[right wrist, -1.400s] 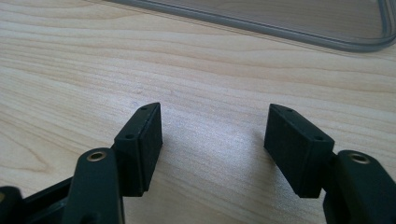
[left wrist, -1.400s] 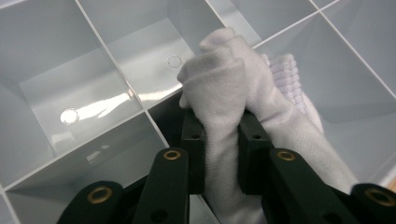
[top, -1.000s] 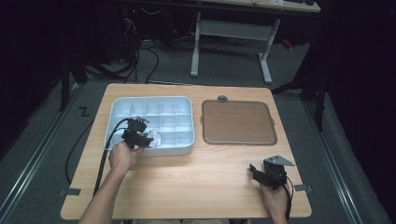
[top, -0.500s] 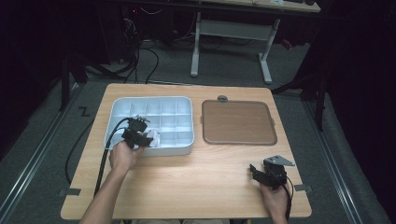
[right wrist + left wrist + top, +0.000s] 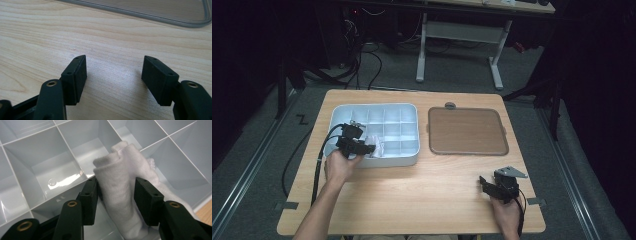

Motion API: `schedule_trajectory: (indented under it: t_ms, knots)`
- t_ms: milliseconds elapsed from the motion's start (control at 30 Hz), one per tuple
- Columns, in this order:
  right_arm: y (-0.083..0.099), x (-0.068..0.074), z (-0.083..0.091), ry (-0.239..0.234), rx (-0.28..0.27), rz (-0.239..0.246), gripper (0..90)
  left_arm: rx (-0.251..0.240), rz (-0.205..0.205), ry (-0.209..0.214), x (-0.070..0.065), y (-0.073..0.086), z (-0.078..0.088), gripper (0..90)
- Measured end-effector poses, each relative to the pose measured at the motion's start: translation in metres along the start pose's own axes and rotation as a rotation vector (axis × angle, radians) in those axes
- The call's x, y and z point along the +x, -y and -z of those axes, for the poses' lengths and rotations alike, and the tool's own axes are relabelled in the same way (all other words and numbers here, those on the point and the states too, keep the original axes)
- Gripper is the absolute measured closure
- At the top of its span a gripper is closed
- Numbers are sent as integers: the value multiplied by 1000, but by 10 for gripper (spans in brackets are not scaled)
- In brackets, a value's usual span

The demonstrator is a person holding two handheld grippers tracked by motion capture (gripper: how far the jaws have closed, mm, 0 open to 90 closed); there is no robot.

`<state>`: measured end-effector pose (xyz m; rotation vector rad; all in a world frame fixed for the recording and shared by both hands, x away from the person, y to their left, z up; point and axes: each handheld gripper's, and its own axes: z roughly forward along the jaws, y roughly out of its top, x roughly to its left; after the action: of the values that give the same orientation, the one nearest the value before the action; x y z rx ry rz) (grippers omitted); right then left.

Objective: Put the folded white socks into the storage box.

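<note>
Presently noted, left gripper (image 5: 116, 188): jaws about half apart, just been opening, white cloth (image 5: 117, 195) standing between the pads. Cloth brushes both pads, yet no pinch or crease at the contact; judged released, not gripped.

Location of cloth: inside the pale divided tray (image 5: 377, 163), front row, near six o'clock of the tray, left gripper (image 5: 371, 148) entering from about seven o'clock. Appears rolled or folded and draped across a divider wall rather than seated flat in one cell; exact cell not determinable.

Tray itself at ten o'clock of the table (image 5: 422, 195). Brown flat tray (image 5: 466, 131) just beside it at two o'clock, bare.

Right gripper (image 5: 486, 184) at five o'clock of the table, well apart from both trays. Jaws wide, nothing between them, bare wood under the right gripper (image 5: 115, 67).

Handling assessment of cloth: light, soft, limp; no breakage risk; fuzzy surface, so unlikely to slip. Likely to sag, unroll or snag on divider edges when lifted. Recommended hold: across the thick middle of the roll, all layers pinched together, not a loose corner.
</note>
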<state>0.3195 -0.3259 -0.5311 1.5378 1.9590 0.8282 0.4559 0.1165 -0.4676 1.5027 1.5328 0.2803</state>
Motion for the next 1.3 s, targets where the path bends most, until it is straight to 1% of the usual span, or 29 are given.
schedule_trajectory:
  t_ms: [33,167,233,400,533,600,733,767,833,867,900,1000,1033,1167,1300]
  knots:
    - [0,0,0,0,0,0,374,-7,1,3,0,0,1,529]
    - [0,0,0,0,0,0,373,-48,22,40,-5,-3,7,486]
    - [0,0,0,0,0,0,374,-56,20,51,-8,-4,9,467]
    - [0,0,0,0,0,0,374,-68,14,54,-13,-4,10,411]
    - [0,0,0,0,0,0,374,-80,-3,34,-18,-3,7,409]
    - [0,0,0,0,0,1,373,-83,-16,14,-20,-2,4,449]
    - [0,0,0,0,0,1,373,-83,-72,-26,-24,1,-1,567]
    - [0,0,0,0,0,1,373,-84,-84,-33,-24,1,-2,611]
    - [0,0,0,0,0,1,373,-86,-100,-44,-24,2,-3,701]
    - [0,0,0,0,0,0,373,-75,-96,-46,-22,2,-4,724]
    - [0,0,0,0,0,1,373,-68,-93,-50,-21,3,-6,739]
    - [0,0,0,0,0,0,373,-47,-109,-65,-19,5,-10,775]
    - [0,0,0,0,0,1,373,-39,-108,-69,-19,5,-11,784]
    - [0,0,0,0,0,-1,373,-1,-115,-85,-16,10,-18,805]
    - [0,0,0,-1,0,0,372,22,-117,-90,-15,12,-22,814]
